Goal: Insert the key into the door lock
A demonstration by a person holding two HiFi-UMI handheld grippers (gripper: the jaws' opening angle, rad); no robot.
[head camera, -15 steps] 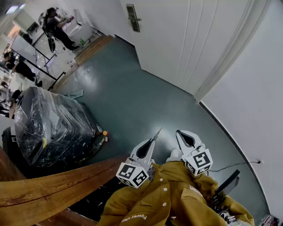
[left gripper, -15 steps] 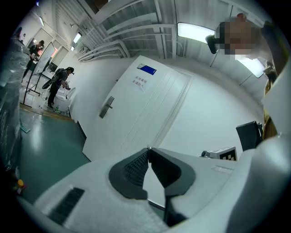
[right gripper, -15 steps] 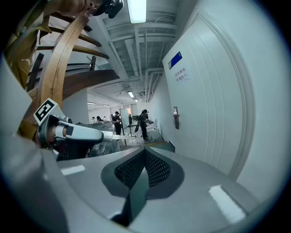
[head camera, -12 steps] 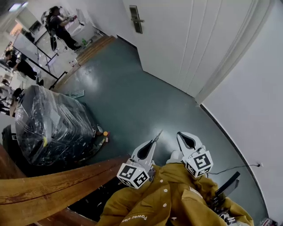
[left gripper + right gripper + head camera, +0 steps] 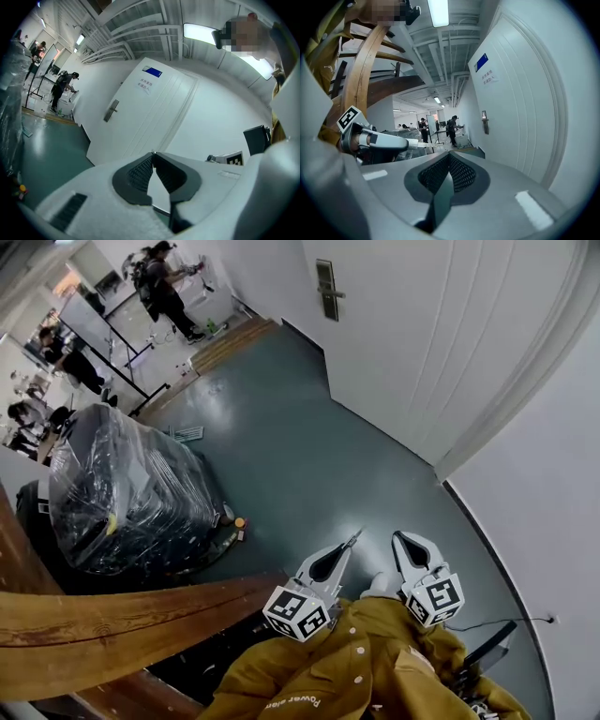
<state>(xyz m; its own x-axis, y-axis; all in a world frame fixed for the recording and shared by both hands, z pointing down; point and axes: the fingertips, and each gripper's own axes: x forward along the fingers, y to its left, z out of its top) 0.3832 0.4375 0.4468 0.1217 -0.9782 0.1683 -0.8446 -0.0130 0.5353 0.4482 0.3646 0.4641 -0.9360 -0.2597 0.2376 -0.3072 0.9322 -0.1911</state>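
Left gripper [image 5: 339, 554] jaws were closed on the key [image 5: 353, 539]. The blade stuck out past the tips toward 1 o'clock in the head view. Right gripper [image 5: 401, 542] sat just beside it at 3 o'clock, jaws pressed together with nothing between them. Both were held low in front of the person's mustard jacket [image 5: 375, 662], above the green floor [image 5: 309, 456]. Door lock [image 5: 326, 289] was well apart from the key, up at 12 o'clock on the white door [image 5: 422, 343], and the key was not in it. Plastic-wrapped load [image 5: 122, 488] stood at 9 o'clock from the grippers, with a curved wooden rail [image 5: 122, 615] at 8 o'clock. People stood far off at 11 o'clock.
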